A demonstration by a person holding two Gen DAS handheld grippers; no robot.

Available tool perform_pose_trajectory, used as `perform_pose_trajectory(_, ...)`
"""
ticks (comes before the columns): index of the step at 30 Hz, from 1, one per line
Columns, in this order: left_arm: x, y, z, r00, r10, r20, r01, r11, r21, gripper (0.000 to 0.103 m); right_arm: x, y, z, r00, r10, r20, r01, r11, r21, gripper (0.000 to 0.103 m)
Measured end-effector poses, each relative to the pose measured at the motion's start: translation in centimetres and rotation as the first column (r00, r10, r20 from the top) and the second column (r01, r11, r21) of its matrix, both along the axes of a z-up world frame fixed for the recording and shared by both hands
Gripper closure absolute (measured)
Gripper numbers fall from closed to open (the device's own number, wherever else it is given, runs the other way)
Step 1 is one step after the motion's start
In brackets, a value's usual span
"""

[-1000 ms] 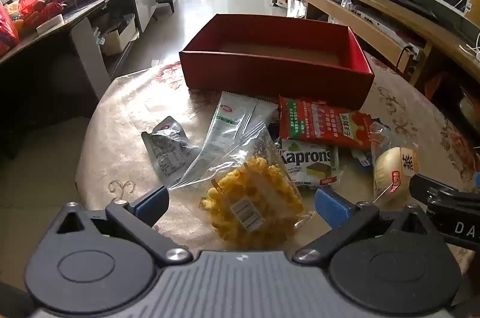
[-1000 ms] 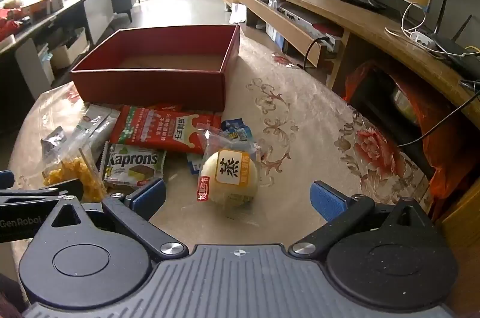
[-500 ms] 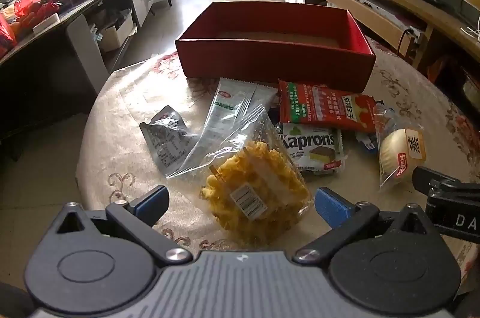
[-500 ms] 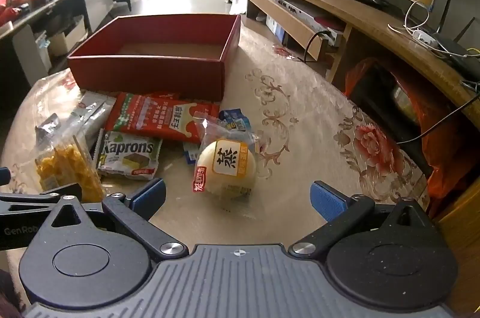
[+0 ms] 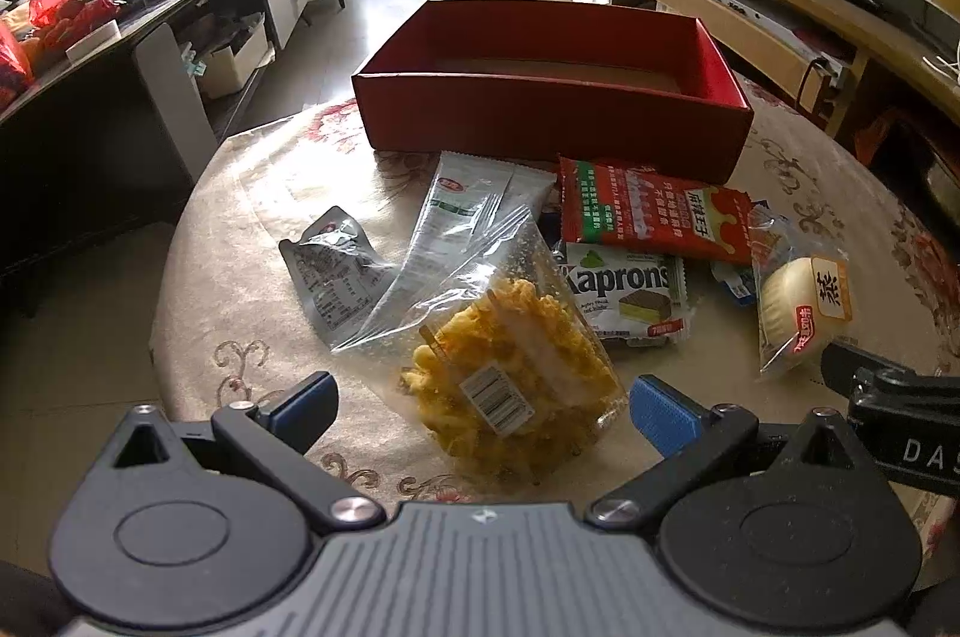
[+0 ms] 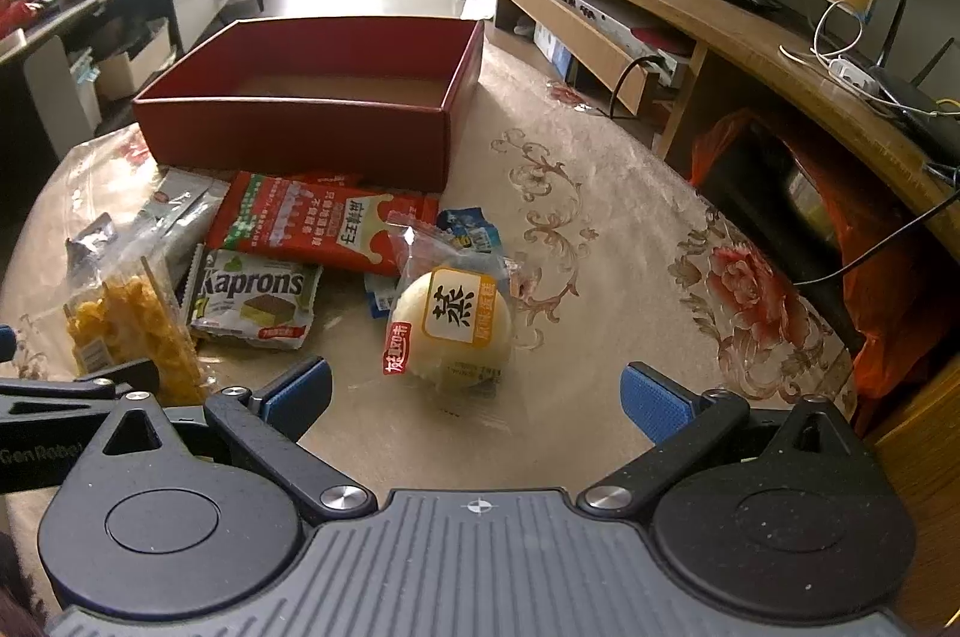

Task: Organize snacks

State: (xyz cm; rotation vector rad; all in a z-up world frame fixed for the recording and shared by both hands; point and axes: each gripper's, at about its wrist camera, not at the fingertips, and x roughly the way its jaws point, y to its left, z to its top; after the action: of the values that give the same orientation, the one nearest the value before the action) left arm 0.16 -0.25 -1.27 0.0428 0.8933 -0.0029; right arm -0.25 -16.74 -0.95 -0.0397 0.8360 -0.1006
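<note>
An empty red box (image 5: 552, 96) (image 6: 312, 120) stands at the far side of the round table. Snack packets lie in front of it: a clear bag of yellow snacks (image 5: 510, 361) (image 6: 129, 325), a Kaprons wafer pack (image 5: 624, 289) (image 6: 252, 298), a red packet (image 5: 654, 217) (image 6: 318, 229), a wrapped round bun (image 5: 801, 304) (image 6: 456, 325), a silver pouch (image 5: 336, 271) and a white-green packet (image 5: 474, 211). My left gripper (image 5: 483, 406) is open, its fingers either side of the yellow snack bag. My right gripper (image 6: 474, 394) is open just before the bun.
The table carries a beige floral cloth (image 6: 600, 241). A wooden TV cabinet (image 6: 690, 12) runs along the right, with an orange bag (image 6: 876, 289) under it. A dark bench with clutter (image 5: 120, 36) stands on the left. Small blue packets (image 6: 468, 229) lie behind the bun.
Both grippers have pulled up and back a little, so the snacks and box sit lower in view. Both stay open. No snack has moved.
</note>
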Motion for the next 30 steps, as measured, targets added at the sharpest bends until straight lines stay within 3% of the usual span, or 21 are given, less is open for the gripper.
perform_pose_trajectory(30,-0.04,-0.06,-0.04,1.000,-0.002,-0.004,0.002,1.000,0.000,0.000,0.10,0.07,-0.24,1.000,0.009,-0.019,-0.009,1.000,0.014,0.000)
